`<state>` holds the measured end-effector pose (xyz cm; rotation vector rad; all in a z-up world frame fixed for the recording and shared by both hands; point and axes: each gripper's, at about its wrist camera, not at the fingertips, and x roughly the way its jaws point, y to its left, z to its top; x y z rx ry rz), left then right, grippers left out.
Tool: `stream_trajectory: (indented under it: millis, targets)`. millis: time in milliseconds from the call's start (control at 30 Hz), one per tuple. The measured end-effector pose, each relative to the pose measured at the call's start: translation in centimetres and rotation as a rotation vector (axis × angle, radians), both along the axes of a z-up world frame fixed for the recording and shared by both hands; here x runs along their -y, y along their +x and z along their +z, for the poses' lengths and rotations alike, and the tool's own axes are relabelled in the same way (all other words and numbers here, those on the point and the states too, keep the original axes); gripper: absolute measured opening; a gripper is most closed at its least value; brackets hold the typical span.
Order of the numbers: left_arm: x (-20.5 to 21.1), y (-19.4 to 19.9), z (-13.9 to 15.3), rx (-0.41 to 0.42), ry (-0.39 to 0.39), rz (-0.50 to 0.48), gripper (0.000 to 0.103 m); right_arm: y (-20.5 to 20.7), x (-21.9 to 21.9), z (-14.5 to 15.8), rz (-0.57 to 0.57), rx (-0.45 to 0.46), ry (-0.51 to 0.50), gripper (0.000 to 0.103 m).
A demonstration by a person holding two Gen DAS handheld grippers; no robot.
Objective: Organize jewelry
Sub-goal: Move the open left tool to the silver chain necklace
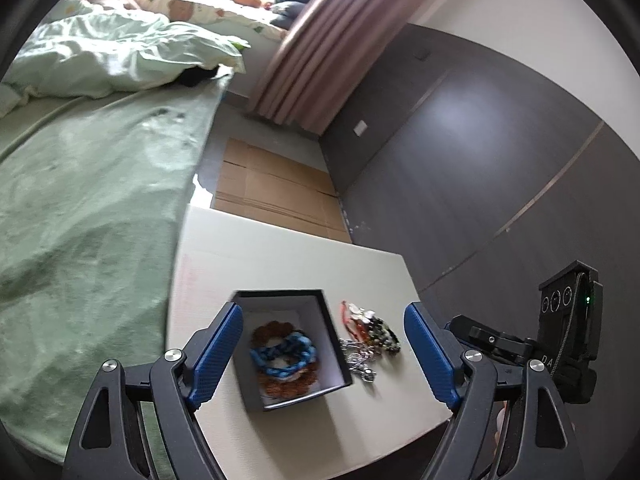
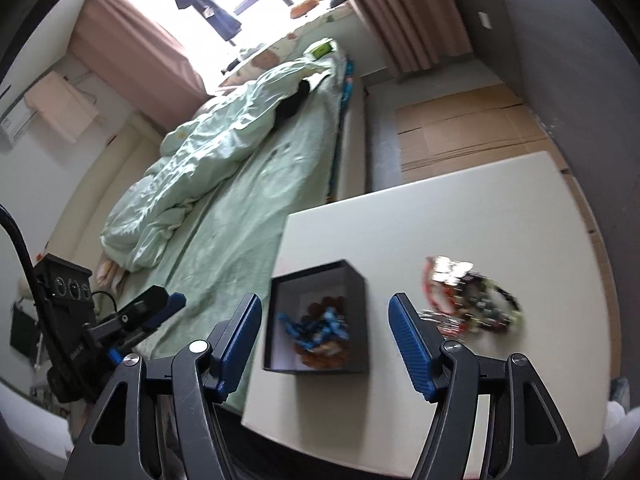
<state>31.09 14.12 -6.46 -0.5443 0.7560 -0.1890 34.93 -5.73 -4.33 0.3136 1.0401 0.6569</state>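
Observation:
A black open box with a white inside sits on the white tabletop. In it lie a blue braided bracelet and brown beaded bracelets. Right of the box is a loose pile of jewelry: red cord, beads, silver chain. My left gripper is open and empty, above the box. In the right wrist view the box, the blue bracelet and the pile show. My right gripper is open and empty, over the box. The other gripper shows at left.
A bed with a green sheet lies left of the table. Flat cardboard lies on the floor behind the table. A dark grey wall panel and pink curtains stand at the right and back.

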Motion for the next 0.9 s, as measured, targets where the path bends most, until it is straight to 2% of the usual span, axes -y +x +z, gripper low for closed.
stream_trajectory:
  millis: [233,433,500,633,767,900]
  targets:
    - [5.1,1.8,-0.4,-0.026,0.070,-0.113,0.083,-0.8,4.4,-0.8,-0.067,-0.003,-0.007,0.066]
    - [10.1,3.1,-1.6,-0.080,0.149,-0.214,0.072,-1.6,8.3,-2.9,-0.143,-0.033,0.016,0.066]
    - [11.5,3.5,-2.1,-0.107,0.173,-0.228,0.066,-1.9,9.5,-3.6,-0.166,-0.040,0.024,0.066]
    - [14.4,4.4,-2.9,-0.142,0.211,-0.263,0.065,-2.6,11.9,-4.7,-0.212,-0.057,0.047,0.066]
    - [16.9,5.6,-4.1,-0.197,0.259,-0.288,0.059,-3.1,14.1,-5.7,-0.246,-0.070,0.074,0.066]
    - [18.7,6.7,-5.5,-0.244,0.303,-0.288,0.059,-3.3,15.7,-6.5,-0.269,-0.084,0.105,0.066]
